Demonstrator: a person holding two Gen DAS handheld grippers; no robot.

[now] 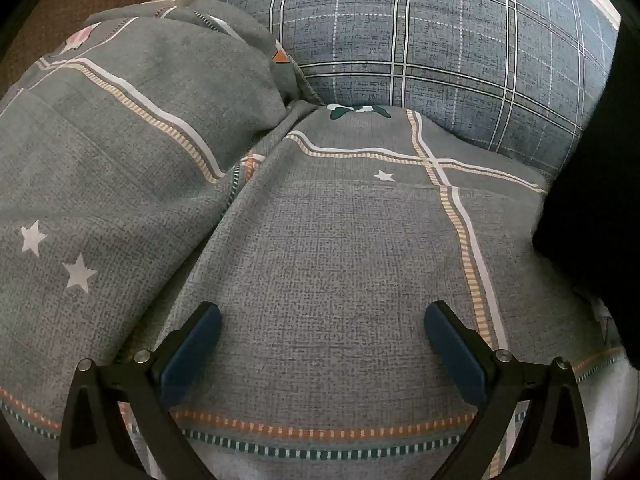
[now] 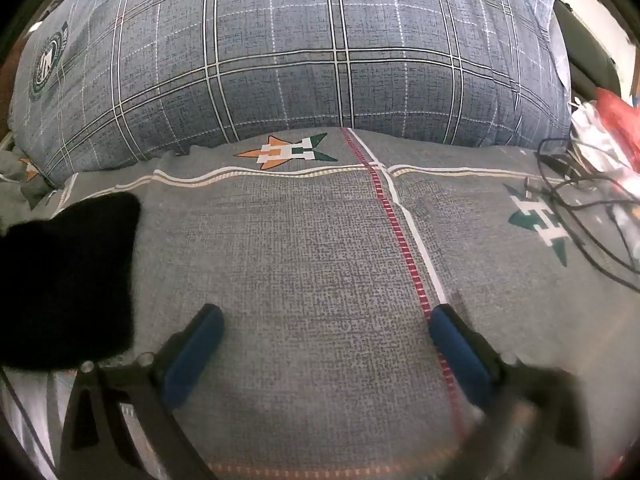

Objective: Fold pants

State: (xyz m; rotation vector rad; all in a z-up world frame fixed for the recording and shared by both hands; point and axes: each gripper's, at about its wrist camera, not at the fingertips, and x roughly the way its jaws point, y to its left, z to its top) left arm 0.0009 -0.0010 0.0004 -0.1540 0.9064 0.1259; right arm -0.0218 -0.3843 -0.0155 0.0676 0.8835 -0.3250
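Note:
Black pants [image 1: 592, 184] lie on the grey bedsheet at the right edge of the left wrist view. They also show at the left of the right wrist view [image 2: 68, 276]. Only part of them shows in each view, with no detail. My left gripper [image 1: 322, 316] is open and empty over bare sheet, to the left of the pants. My right gripper [image 2: 326, 316] is open and empty over bare sheet, to the right of the pants.
A grey patterned bedsheet [image 1: 320, 260] covers the bed. A blue plaid pillow [image 2: 300, 48] lies at the back. A bunched grey quilt [image 1: 120, 140] sits at the left. Black cables [image 2: 580, 200] and a red and silver bag [image 2: 612, 120] lie at the right.

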